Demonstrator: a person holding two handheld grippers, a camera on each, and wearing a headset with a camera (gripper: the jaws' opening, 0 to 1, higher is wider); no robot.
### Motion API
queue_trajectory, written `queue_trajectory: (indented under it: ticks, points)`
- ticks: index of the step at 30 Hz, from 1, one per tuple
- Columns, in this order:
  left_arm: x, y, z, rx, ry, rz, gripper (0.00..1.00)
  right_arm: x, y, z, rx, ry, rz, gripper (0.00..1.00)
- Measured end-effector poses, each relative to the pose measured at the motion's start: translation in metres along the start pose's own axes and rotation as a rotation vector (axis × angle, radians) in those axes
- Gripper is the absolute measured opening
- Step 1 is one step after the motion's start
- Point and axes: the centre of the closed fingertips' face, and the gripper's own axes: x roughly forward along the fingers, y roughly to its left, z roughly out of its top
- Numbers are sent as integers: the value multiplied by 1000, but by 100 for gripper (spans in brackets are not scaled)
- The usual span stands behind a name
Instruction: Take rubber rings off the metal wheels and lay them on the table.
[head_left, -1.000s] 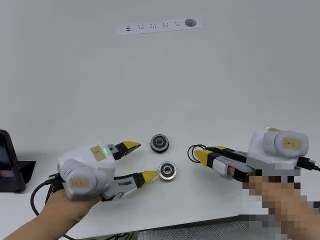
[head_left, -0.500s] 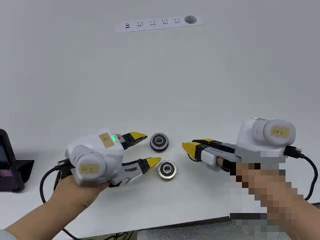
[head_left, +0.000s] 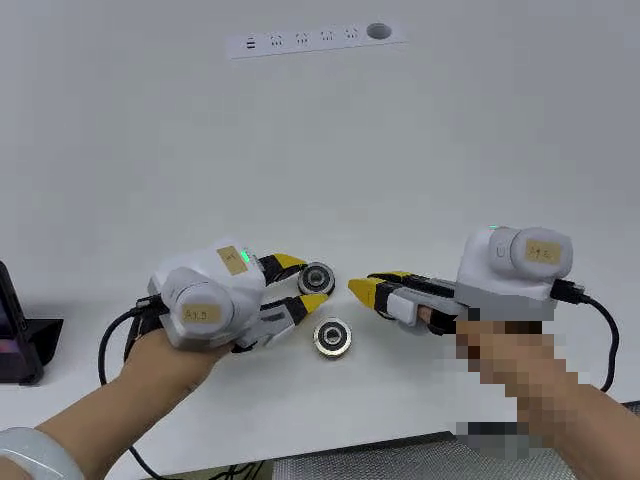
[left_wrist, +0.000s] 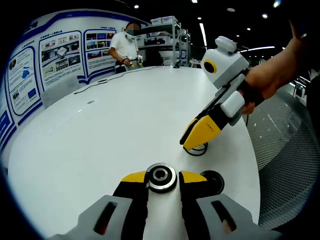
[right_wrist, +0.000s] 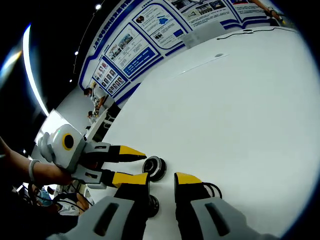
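Left gripper (head_left: 302, 282) is seen with its two jaws pressed on both sides of the far wheel (head_left: 318, 277), which is pinched between the yellow tips and sits low over the worktop (head_left: 450, 180). Right gripper (head_left: 364, 291) is held just beside that wheel, tip to tip with the left one but not touching it. Its jaws are spread a little and nothing is held in them. Two metal wheels can be counted. The near wheel (head_left: 333, 338) lies flat on the worktop, below the two grippers and just apart from the far wheel. One loose rubber ring (left_wrist: 198, 154) is seen, a thin black loop lying on the worktop right under the right gripper's tip. A lot of bare white room is left behind the wheels, all the way up to one power strip (head_left: 315, 40) near the far side. Less room is left in front, where the worktop's near edge is found close behind the hands. One dark stand (head_left: 20, 335) is set at the left edge, well apart from the wheels.
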Motion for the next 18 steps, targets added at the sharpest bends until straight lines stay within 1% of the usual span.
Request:
queue_trajectory:
  ticks: [6,7,15,18]
  points:
    - [6,2,-4,-9,31,-3,22,2,2,0,10,1,10,20]
    - [6,1,-3,-10,22,-4,21,3,2,0,13,1,12,20]
    - [6,5,-3,-33,22,-1,16,8,2,1,34,2,25,20]
    - [6,4,-3,-33,22,-9,14,11,2,2,48,2,33,20]
